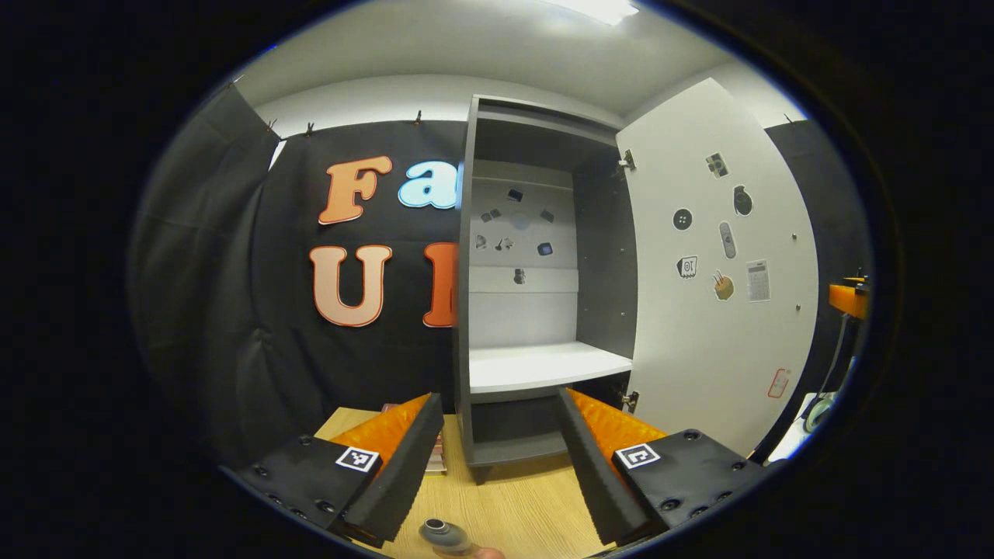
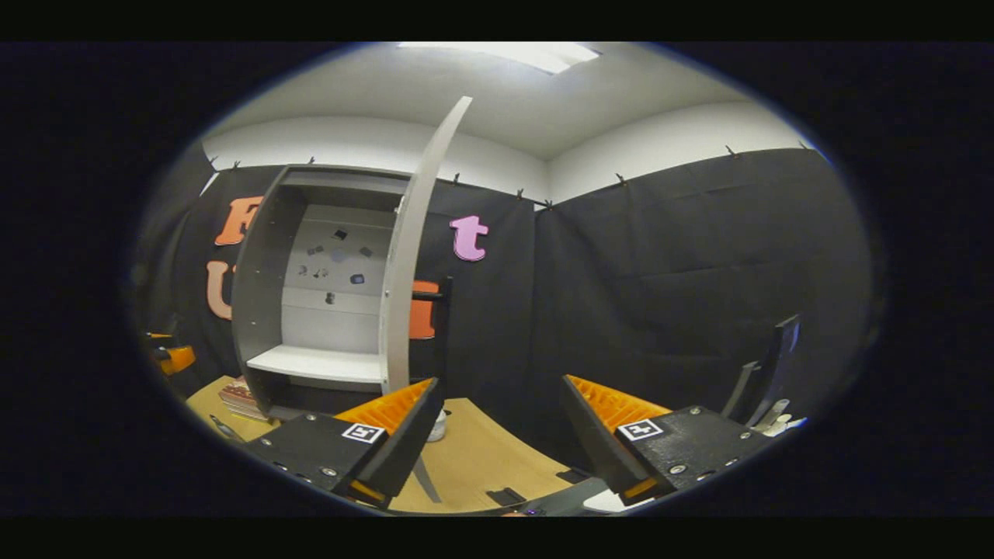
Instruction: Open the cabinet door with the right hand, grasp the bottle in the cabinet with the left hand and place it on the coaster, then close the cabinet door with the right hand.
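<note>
A black-draped booth with a pale wooden table [image 1: 528, 505] holds the grey cabinet [image 1: 536, 310], whose white door [image 1: 718, 272] stands swung wide at about 2 o'clock from the left gripper [image 1: 501, 466]. That gripper hangs wide open and empty, with the bottle [image 1: 444, 534] standing at 6 o'clock just below its fingers, grey cap up. The right gripper [image 2: 497, 442] is likewise spread and empty, with the door edge at 11 o'clock; the door is probably light and stiff, best pushed on its free edge.

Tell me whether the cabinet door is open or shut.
Open. The cabinet door is swung wide to the right, exposing the white shelf inside; in the right gripper view it stands edge-on.
</note>
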### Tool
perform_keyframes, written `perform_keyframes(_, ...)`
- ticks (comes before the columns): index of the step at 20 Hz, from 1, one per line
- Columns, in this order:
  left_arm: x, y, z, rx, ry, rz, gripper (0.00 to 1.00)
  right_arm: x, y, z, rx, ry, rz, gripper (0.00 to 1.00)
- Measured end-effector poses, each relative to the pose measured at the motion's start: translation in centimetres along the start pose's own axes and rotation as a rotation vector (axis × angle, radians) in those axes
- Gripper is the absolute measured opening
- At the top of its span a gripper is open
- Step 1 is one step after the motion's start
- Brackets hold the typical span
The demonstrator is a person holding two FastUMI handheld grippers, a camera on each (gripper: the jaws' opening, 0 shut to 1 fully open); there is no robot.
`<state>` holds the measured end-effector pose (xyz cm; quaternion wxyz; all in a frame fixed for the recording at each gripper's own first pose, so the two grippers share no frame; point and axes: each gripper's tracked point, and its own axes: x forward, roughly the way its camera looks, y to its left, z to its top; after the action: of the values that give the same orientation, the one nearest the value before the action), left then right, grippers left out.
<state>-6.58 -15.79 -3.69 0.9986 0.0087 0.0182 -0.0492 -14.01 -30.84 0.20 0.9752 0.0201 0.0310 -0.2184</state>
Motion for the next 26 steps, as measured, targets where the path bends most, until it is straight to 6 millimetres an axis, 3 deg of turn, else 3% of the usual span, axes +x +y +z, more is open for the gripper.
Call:
perform_keyframes(5,0.2,1.4,-0.8,-0.015,0.023,0.029,0.95,1.5,2.1,-0.5,0.048,0.033,0.082,0.93)
perform_keyframes(9,0.6,2.5,-1.0,-0.020,0.032,0.057,0.94,1.3,2.8,-0.6,0.070,0.042,0.107,0.90)
perform_keyframes(13,0.4,3.0,-1.1,-0.035,0.043,0.089,0.95,0.2,5.2,-0.5,0.070,0.040,0.188,0.89)
perform_keyframes(18,-0.5,3.7,-0.8,-0.025,0.043,0.131,0.95,-1.2,12.2,-0.2,0.120,0.056,0.401,0.89)
perform_keyframes(21,-0.9,4.6,-0.2,-0.021,0.026,0.143,0.95,-0.6,17.1,0.2,0.123,0.048,0.497,0.89)
perform_keyframes(26,-0.1,8.0,0.4,-0.026,-0.002,0.151,0.95,1.2,23.7,0.9,0.057,-0.004,0.498,0.90)
